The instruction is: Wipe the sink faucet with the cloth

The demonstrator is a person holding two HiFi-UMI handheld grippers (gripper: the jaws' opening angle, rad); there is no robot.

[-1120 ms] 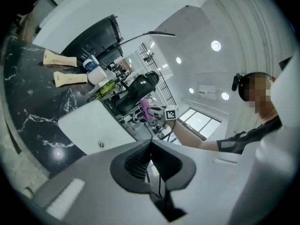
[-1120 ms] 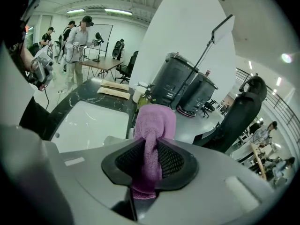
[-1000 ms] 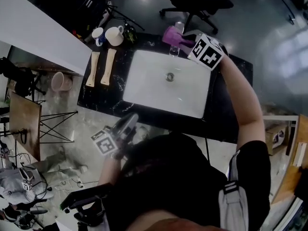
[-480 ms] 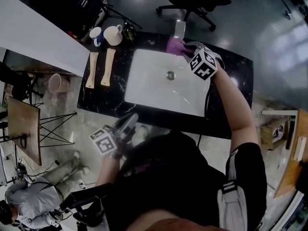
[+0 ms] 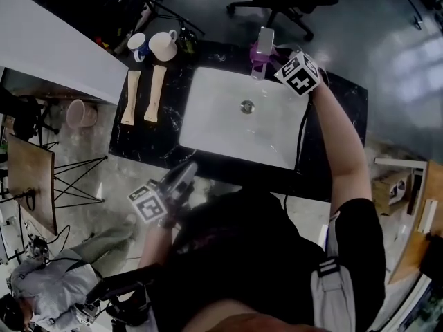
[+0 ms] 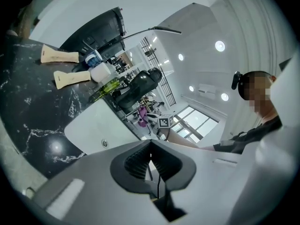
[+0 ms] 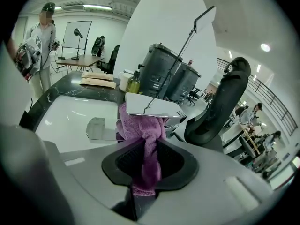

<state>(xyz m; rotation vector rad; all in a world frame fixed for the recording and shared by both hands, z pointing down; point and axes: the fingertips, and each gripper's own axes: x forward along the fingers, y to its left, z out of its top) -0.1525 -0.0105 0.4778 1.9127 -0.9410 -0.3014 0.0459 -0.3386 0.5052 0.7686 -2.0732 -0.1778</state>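
Right gripper: jaws clamped on a bunch of the purple cloth, reaching over the sink.
Left gripper: jaws together, nothing in them, held off the counter's near edge.
Faucet: at the middle of the counter's back edge, behind the sink.
Cloth: pressed against the faucet just under its flat spout.
Progress: wiping looks under way. I can't tell how much is already wiped, and the spout top and base probably remain.

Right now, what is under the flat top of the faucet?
The purple cloth, pinched in the right gripper, is bunched under the flat chrome top of the faucet. The faucet's stem behind the cloth is covered.
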